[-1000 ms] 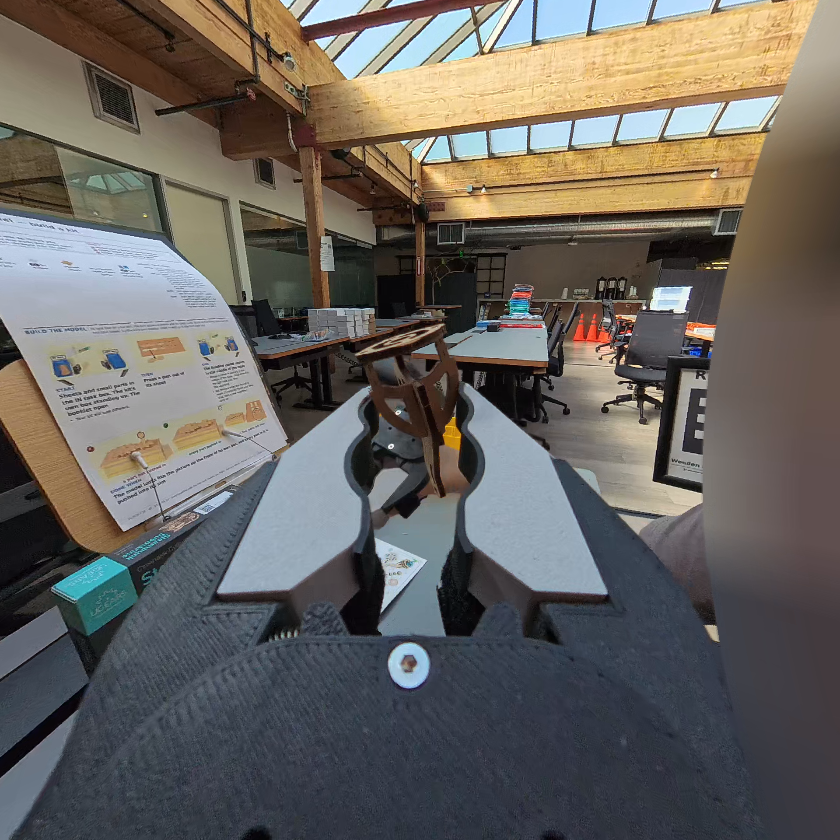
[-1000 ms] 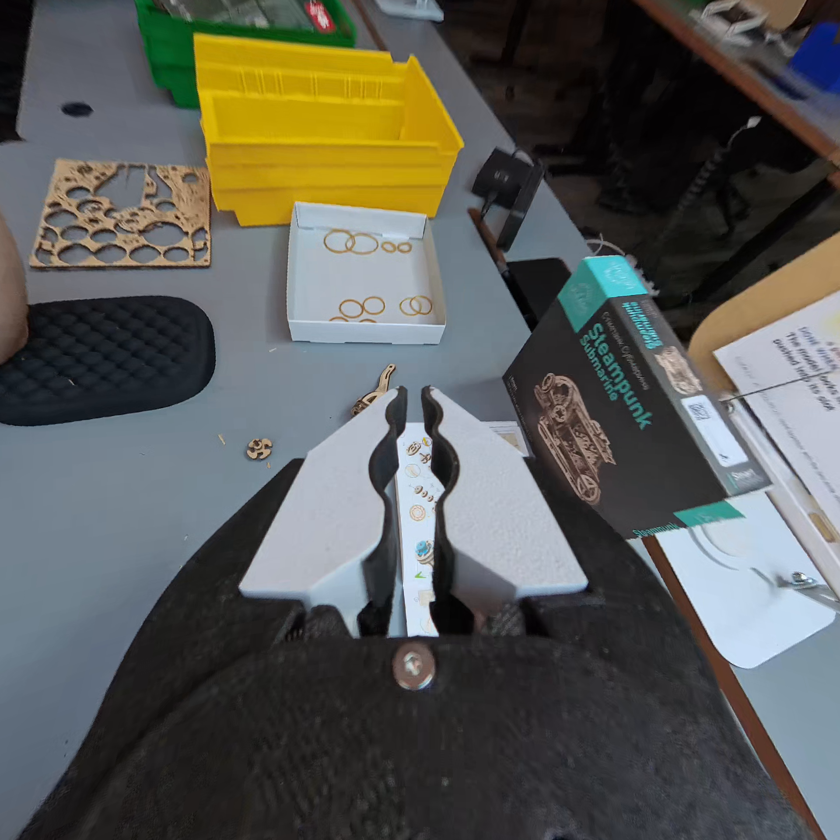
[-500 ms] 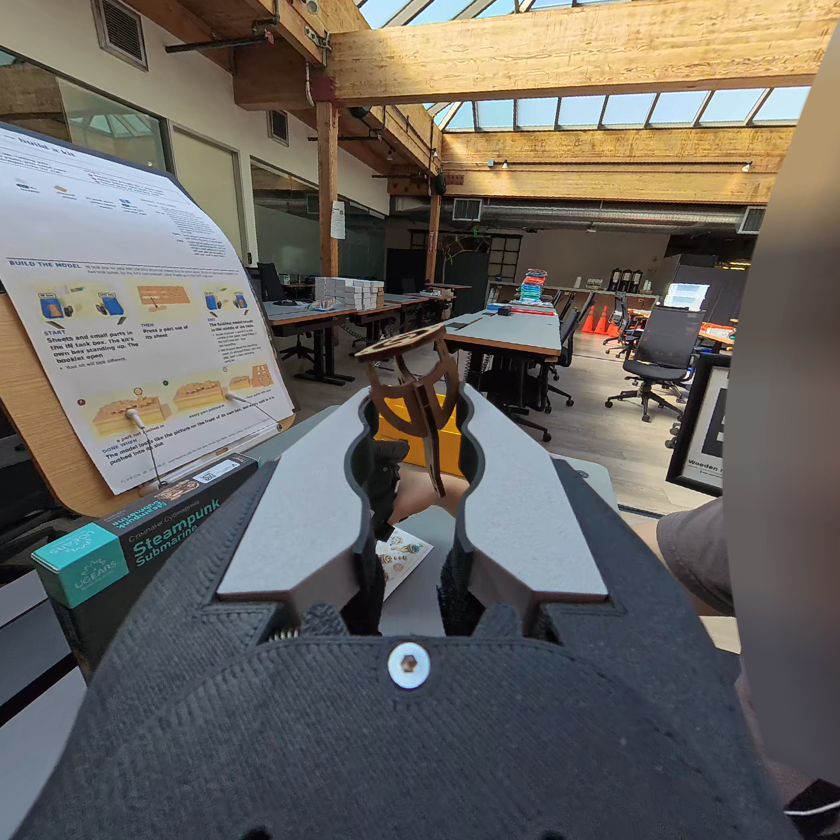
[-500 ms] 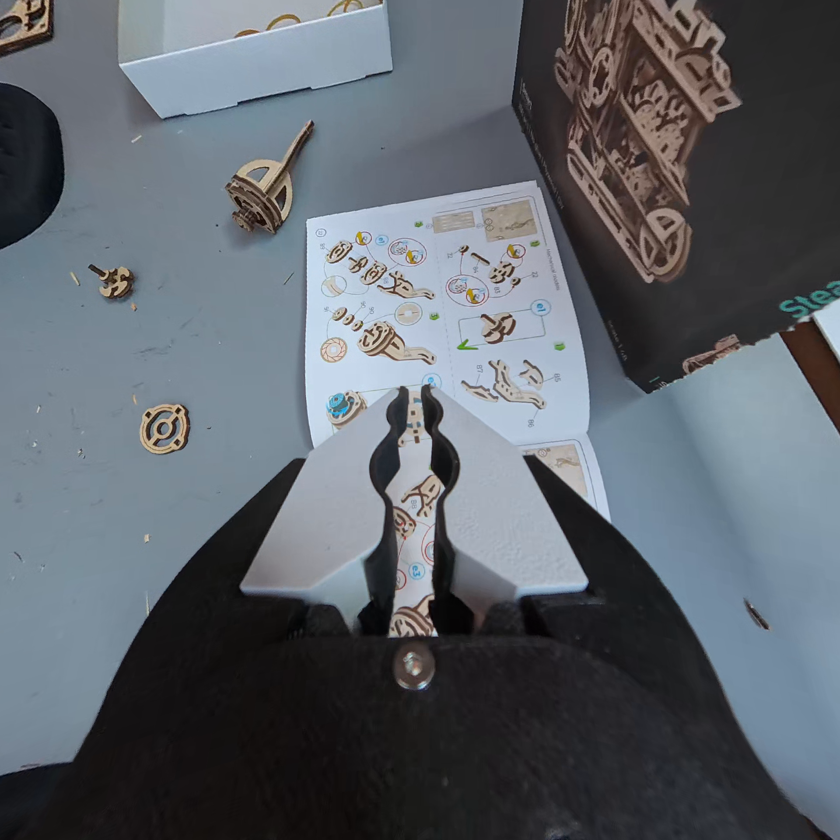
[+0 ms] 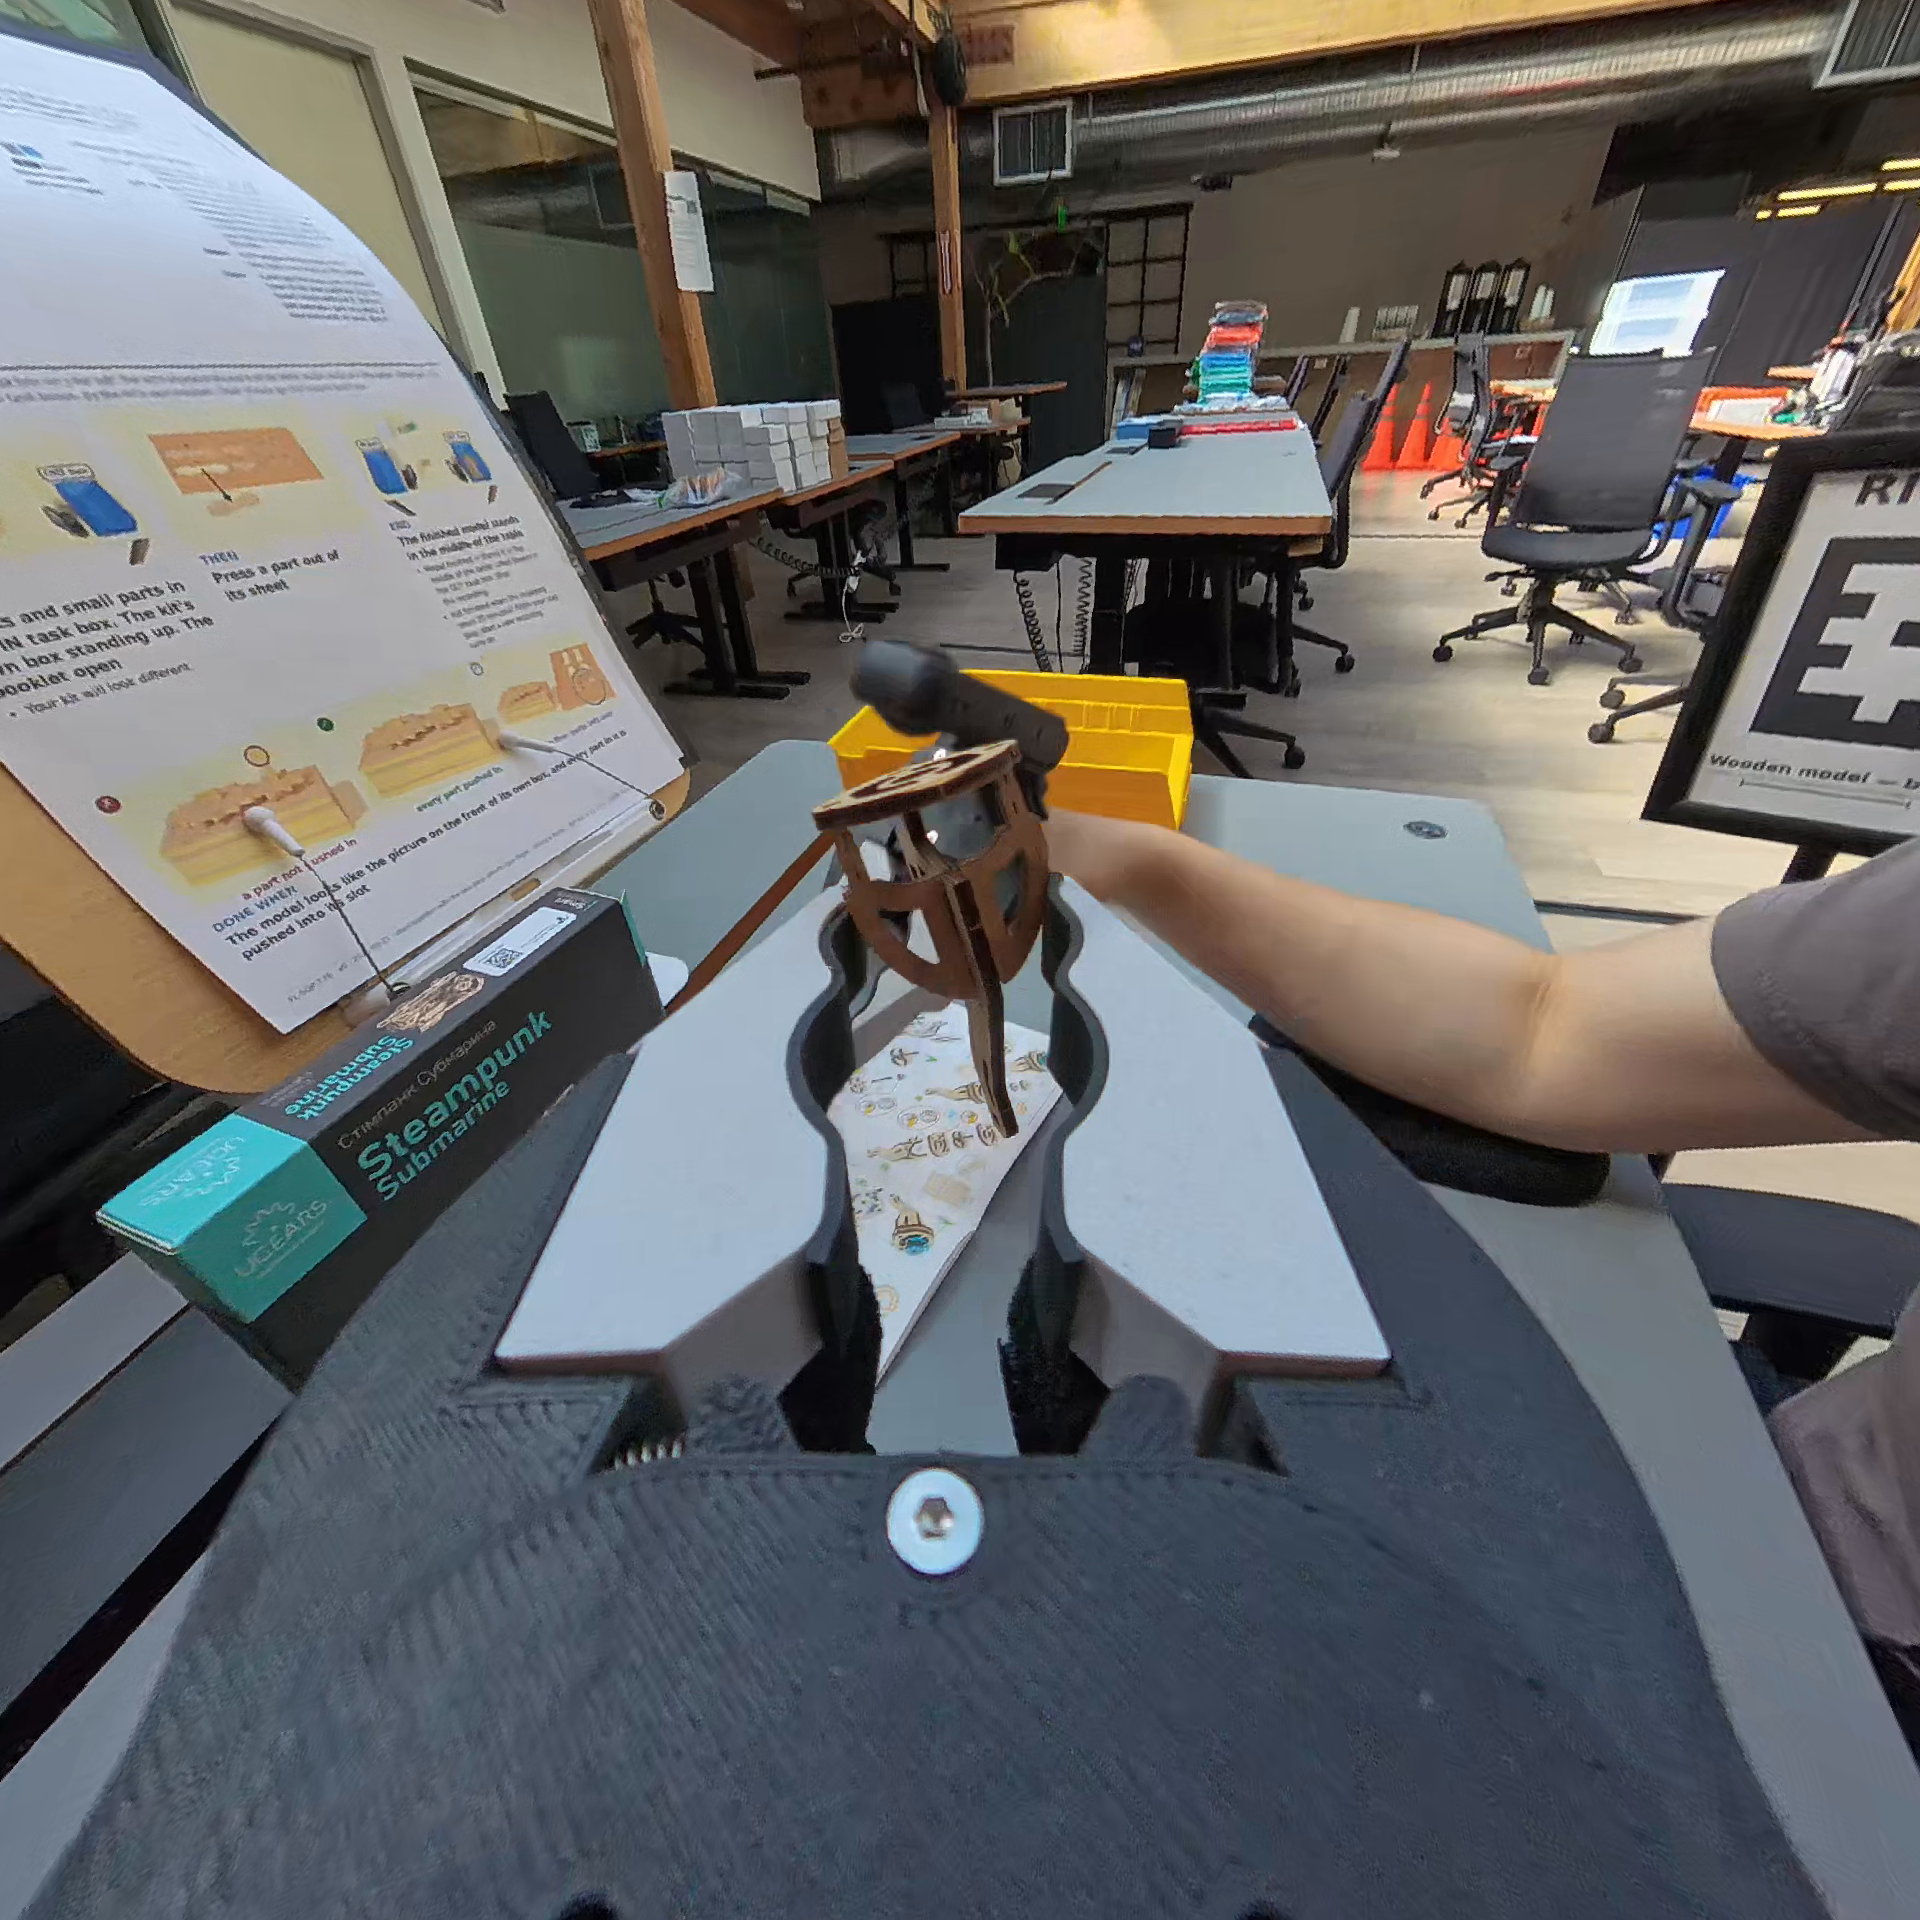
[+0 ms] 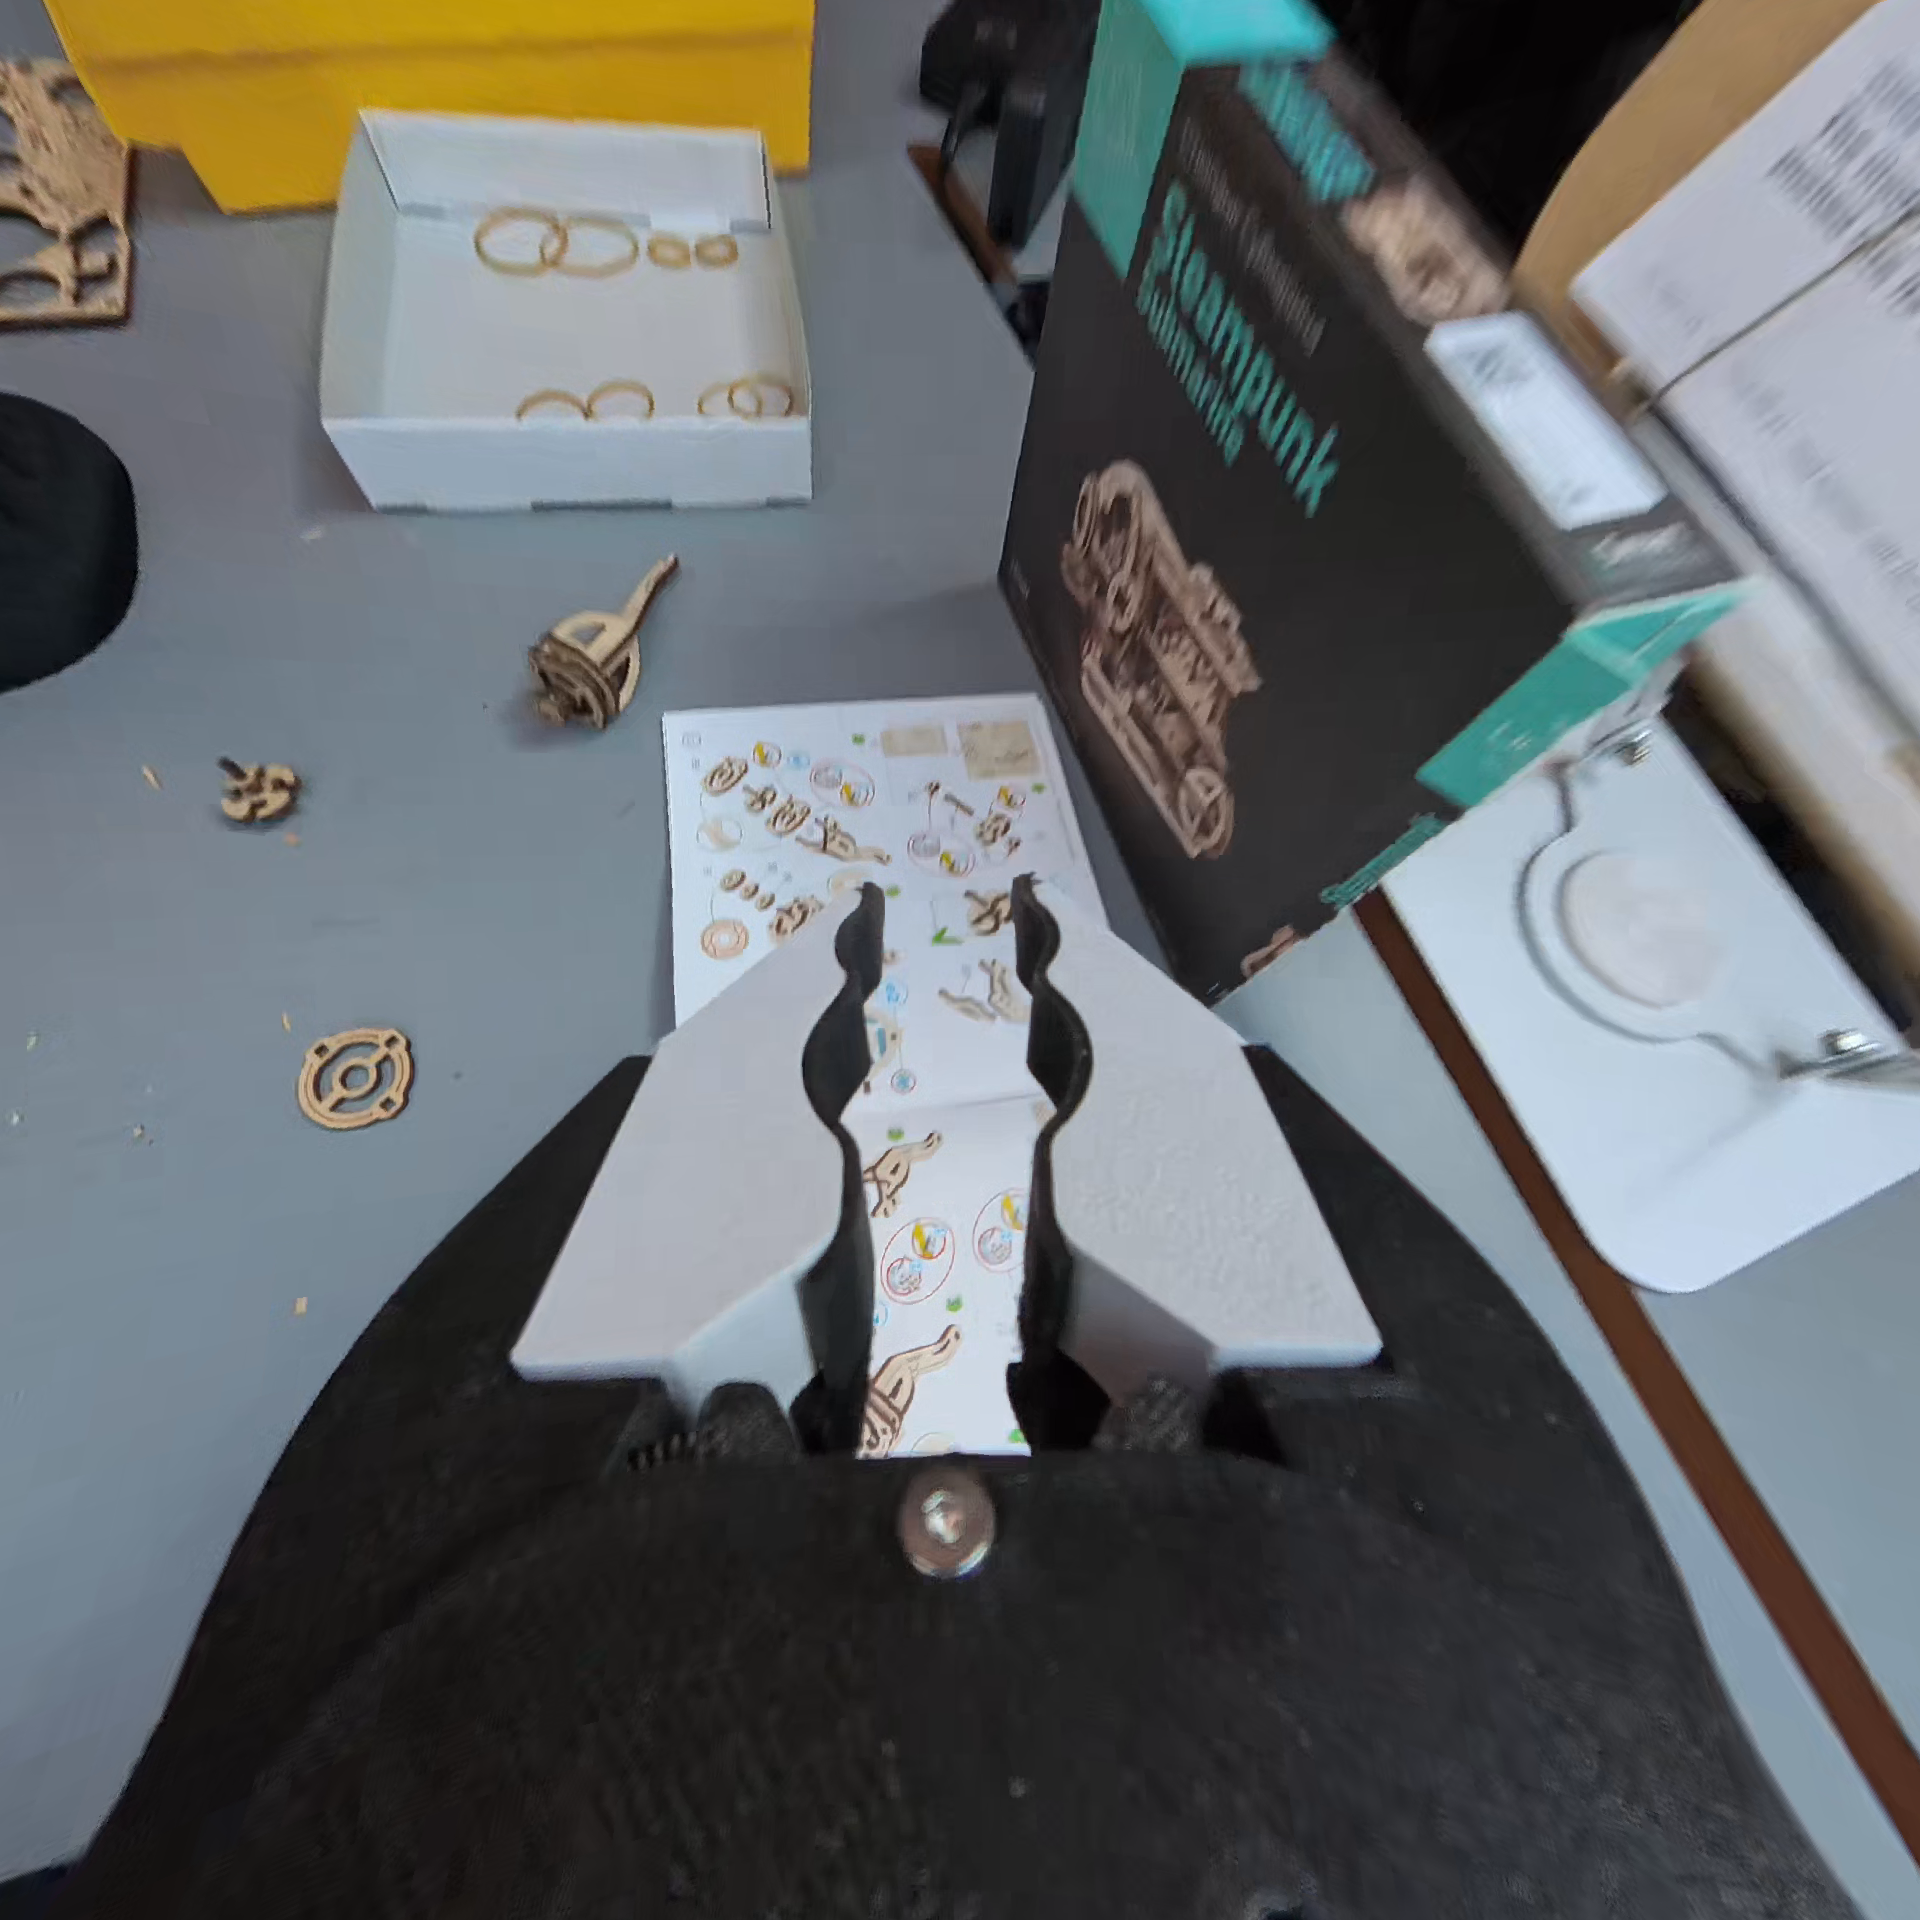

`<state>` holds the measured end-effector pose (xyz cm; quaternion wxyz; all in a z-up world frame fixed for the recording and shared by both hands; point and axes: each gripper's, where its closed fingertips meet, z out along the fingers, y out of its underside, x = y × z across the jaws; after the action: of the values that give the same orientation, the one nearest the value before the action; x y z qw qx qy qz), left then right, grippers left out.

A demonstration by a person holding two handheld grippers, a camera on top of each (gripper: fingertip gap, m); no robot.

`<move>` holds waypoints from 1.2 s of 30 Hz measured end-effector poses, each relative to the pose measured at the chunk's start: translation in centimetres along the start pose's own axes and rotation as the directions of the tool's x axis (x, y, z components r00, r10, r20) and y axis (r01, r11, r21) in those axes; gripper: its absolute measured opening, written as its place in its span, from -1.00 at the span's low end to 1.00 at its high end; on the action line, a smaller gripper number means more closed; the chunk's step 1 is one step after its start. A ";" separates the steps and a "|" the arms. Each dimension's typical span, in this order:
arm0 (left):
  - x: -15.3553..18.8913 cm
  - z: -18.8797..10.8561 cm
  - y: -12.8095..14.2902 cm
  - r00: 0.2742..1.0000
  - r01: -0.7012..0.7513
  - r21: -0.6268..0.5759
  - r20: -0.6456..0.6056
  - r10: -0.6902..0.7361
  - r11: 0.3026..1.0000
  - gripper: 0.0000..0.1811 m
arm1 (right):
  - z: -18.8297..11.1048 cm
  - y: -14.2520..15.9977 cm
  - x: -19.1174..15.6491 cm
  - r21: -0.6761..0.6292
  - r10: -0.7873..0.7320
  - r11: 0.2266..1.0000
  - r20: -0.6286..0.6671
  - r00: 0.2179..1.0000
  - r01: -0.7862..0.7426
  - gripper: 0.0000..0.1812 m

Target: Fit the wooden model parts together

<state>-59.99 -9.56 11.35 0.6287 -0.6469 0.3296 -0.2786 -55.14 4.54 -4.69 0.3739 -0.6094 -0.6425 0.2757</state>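
Observation:
My left gripper (image 5: 940, 920) is shut on a dark wooden sub-assembly (image 5: 935, 883), a round-topped cage with a long pointed leg, and holds it upright above the table. My right gripper (image 6: 945, 891) is open and empty, hovering over the open instruction booklet (image 6: 873, 800); it also shows in the left wrist view (image 5: 956, 707), behind the held piece. To the left of the booklet, a small wooden wheel-and-lever assembly (image 6: 592, 655), a tiny gear piece (image 6: 258, 792) and a flat ring disc (image 6: 353, 1075) lie loose on the grey table (image 6: 416, 935).
The kit box (image 6: 1278, 520) stands to the right of the booklet, with the instruction stand (image 5: 260, 623) behind it. A white box of wooden rings (image 6: 566, 312), a yellow bin (image 6: 416, 73), a punched sheet (image 6: 52, 208) and a black pad (image 6: 52, 540) lie farther off. A person's forearm (image 5: 1403, 997) crosses the right.
My right gripper has opened from nearly shut and pulled back from the booklet. My left gripper has tilted downward, still holding the wooden sub-assembly.

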 end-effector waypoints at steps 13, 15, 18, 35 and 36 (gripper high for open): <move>-1.3 2.0 3.3 0.986 -0.147 -0.121 0.066 0.156 0.982 -0.65 | -8.2 -17.0 -12.5 0.386 -0.544 0.601 -0.445 0.711 0.700 -0.63; -1.1 2.2 3.5 0.971 -0.205 -0.164 0.086 0.221 0.965 -0.65 | -8.4 -17.3 -13.0 0.315 -0.580 0.551 -0.521 0.626 0.773 -0.66; -0.4 2.4 3.4 0.949 -0.278 -0.200 0.093 0.300 0.940 -0.65 | -8.1 -17.2 -13.3 0.260 -0.608 0.540 -0.536 0.585 0.800 -0.70; -0.1 2.0 2.0 0.917 -0.331 -0.210 0.157 0.366 0.920 -0.65 | -7.9 -17.3 -13.8 0.412 -0.554 0.569 -0.448 0.702 0.712 -0.77; -0.2 2.0 2.1 0.916 -0.330 -0.215 0.160 0.366 0.919 -0.65 | -7.8 -17.3 -13.8 0.414 -0.552 0.571 -0.446 0.705 0.709 -0.77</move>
<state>-58.73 -8.13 9.17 0.6355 -0.6572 0.4000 -0.0645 -59.04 -11.75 11.77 0.6912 -0.2307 -0.6511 0.2123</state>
